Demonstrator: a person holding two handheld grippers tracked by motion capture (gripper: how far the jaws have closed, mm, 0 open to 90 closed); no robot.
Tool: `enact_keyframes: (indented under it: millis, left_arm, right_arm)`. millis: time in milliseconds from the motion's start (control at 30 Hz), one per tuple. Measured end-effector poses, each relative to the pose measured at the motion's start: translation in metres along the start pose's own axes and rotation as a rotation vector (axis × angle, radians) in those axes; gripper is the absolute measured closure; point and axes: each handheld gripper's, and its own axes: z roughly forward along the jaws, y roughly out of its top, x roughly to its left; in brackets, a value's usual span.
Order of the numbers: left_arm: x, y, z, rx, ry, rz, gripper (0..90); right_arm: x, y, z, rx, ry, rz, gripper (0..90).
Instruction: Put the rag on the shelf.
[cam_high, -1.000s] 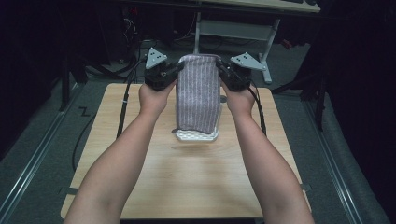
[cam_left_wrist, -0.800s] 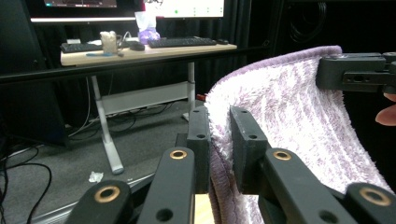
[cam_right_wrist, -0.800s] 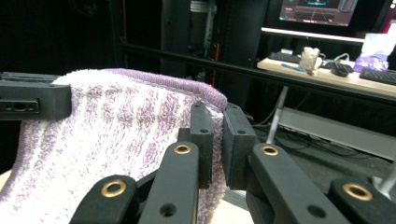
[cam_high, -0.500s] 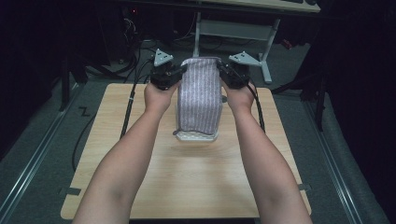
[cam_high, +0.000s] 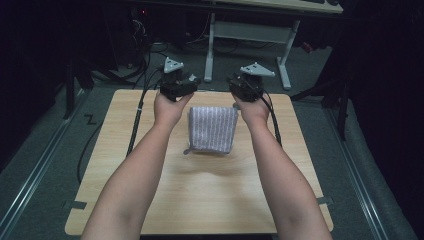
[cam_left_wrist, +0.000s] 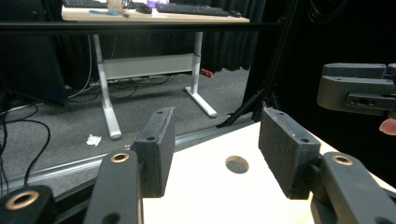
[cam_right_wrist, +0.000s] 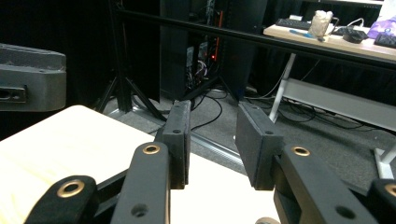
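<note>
A folded grey-and-white striped cloth (cam_high: 212, 129) lies flat on the wooden table (cam_high: 200, 200), between the person's two wrists. My left gripper (cam_high: 184, 82) hovers just beyond the cloth's far left corner and my right gripper (cam_high: 240, 83) beyond its far right corner. In the left gripper view the left gripper (cam_left_wrist: 217, 140) stands open, nothing between its jaws, with the right gripper (cam_left_wrist: 357, 88) at the right edge. The right gripper (cam_right_wrist: 217, 135) is open too, jaws apart over the table's far edge, and the left gripper (cam_right_wrist: 28, 77) shows at the left.
A round hole (cam_left_wrist: 236, 164) marks the tabletop near its far edge. Beyond the table stand a white-legged desk (cam_high: 250, 30) and cables on the grey floor (cam_high: 125, 60). A black bar (cam_right_wrist: 280, 42) crosses in front of the desk. Dark curtains close both sides.
Both grippers held the cloth up by its top corners. Now it lies folded on the table, let go, and the grippers have opened and moved apart.
</note>
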Motion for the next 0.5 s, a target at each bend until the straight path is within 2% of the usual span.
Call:
enact_keyframes:
  millis: [167, 233, 433, 500]
  left_arm:
    - [0.001, -0.007, -0.009, -0.012, -0.001, -0.02, 46.1]
    - [0.0, -0.01, -0.013, -0.012, 0.005, -0.011, 46.1]
    - [-0.003, -0.014, -0.025, -0.012, 0.012, 0.027, 45.9]
    - [-0.004, -0.016, -0.028, -0.015, 0.009, 0.032, 46.0]
  right_arm:
    - [0.003, -0.003, -0.004, 0.009, 0.022, -0.003, 62.9]
    - [0.006, -0.004, -0.006, 0.018, 0.04, -0.004, 61.9]
    - [0.014, -0.006, -0.012, 0.022, 0.049, -0.017, 59.9]
    - [0.017, -0.009, -0.016, 0.013, 0.048, -0.004, 59.0]
